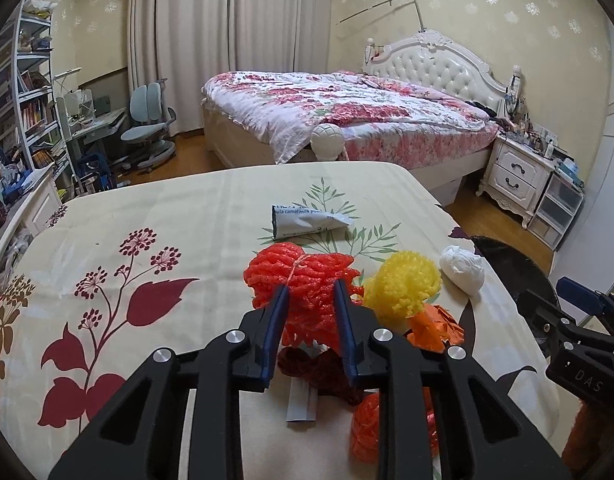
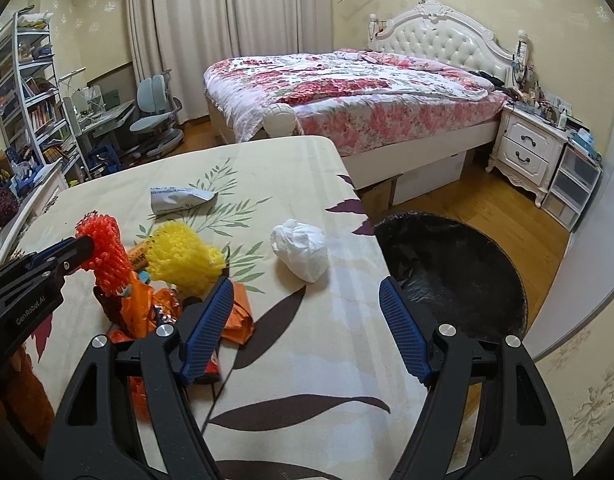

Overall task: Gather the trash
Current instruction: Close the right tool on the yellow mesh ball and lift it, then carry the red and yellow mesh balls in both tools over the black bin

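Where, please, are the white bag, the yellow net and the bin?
white bag (image 2: 301,249), right wrist view, middle of its crumpled body
yellow net (image 2: 183,256), right wrist view, centre of the mesh
bin (image 2: 447,264), right wrist view, black liner inside

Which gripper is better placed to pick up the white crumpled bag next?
Right. The right gripper is open and empty, pointing near the white crumpled bag; the left gripper is shut on the red foam net.
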The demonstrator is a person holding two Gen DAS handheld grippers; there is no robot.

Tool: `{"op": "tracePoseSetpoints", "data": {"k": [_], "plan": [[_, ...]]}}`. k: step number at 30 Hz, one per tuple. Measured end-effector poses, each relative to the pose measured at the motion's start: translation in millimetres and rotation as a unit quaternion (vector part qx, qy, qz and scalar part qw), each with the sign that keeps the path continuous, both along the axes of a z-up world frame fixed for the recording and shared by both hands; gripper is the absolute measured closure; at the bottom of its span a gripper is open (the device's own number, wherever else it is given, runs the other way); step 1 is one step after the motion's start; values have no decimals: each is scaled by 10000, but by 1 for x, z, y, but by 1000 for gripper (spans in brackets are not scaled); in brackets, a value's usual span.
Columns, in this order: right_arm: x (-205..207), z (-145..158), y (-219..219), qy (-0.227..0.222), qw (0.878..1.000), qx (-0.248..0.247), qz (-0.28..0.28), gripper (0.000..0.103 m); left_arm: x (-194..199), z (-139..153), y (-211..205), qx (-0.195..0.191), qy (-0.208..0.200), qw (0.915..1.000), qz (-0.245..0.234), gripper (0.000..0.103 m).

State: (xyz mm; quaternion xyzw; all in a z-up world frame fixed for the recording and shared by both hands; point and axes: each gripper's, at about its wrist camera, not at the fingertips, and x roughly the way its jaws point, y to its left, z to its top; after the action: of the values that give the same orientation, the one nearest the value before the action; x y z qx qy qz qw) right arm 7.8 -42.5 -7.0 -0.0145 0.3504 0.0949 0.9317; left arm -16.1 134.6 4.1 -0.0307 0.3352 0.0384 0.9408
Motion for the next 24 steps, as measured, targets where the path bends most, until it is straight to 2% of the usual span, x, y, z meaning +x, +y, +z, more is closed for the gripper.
{"op": "tracePoseSetpoints", "data": {"k": [9, 12, 17, 18, 19, 20, 24], "plan": [[15, 13, 53, 69, 9982, 180, 573, 29, -10, 5, 39, 56, -107, 9991, 405, 77], [23, 8, 74, 173, 9971, 76, 737, 29, -11, 4, 50, 146, -129, 9984, 537, 77], [40, -11, 95, 499, 9956, -97, 791, 31, -10, -4, 63, 59, -41, 9979, 639, 77], [42, -14, 95, 556, 9951, -92, 807, 35, -11, -5, 64, 50, -36, 9979, 645, 77], [45, -17, 96, 632, 9944, -72, 845, 51, -11, -6, 63, 41, -27, 9979, 646, 77], [48, -20, 96, 735, 9934, -9, 884, 57, -10, -6, 63, 25, -21, 9980, 638, 77], [47, -18, 92, 678, 9937, 86, 885, 61, -9, -5, 60, -16, -46, 9981, 609, 77]]}}
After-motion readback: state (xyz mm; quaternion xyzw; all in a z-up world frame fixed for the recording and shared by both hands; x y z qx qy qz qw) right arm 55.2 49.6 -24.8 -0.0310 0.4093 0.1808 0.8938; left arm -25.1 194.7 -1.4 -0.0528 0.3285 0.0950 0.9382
